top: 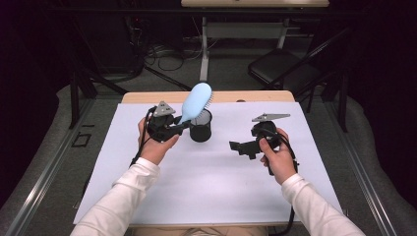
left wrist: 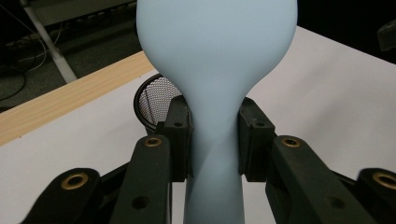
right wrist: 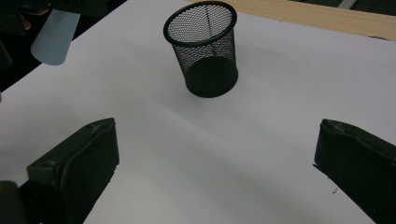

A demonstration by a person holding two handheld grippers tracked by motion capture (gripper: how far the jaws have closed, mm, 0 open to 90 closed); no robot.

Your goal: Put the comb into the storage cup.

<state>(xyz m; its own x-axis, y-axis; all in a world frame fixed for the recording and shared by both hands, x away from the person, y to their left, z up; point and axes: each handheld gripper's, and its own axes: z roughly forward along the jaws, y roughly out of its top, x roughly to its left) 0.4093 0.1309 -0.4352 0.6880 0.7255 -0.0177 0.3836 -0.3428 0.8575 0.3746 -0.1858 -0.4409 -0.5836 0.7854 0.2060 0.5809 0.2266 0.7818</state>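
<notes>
Left gripper (top: 181, 127): jaws are clamped on the narrow neck of the brush (left wrist: 217, 56), pads pressed flat against either side where the handle thins, as seen in the left gripper view. The grip is taken low on the handle, presumably so that the wide blue head stays free and the handle end can be steered.

In the high view the brush (top: 196, 101) is held tilted, head up and away from the person, bristles facing the far side. It is carried in the air just beside and above the cup (top: 201, 126), not in it. The handle's lower end is seen at the edge of the right gripper view (right wrist: 55, 37), clear of the paper.

The cup (right wrist: 205, 51) is a black mesh pot, standing upright on the white sheet (top: 206, 182) near the table's far edge, mouth open and nothing inside. Its placement close to the left gripper suggests it is meant to receive the brush, handle first.

Right gripper (top: 243, 146): jaws are spread wide, nothing between them. It is held well apart from the cup, pointed toward it, probably kept ready to steady the light pot should it tip when the brush is lowered.
</notes>
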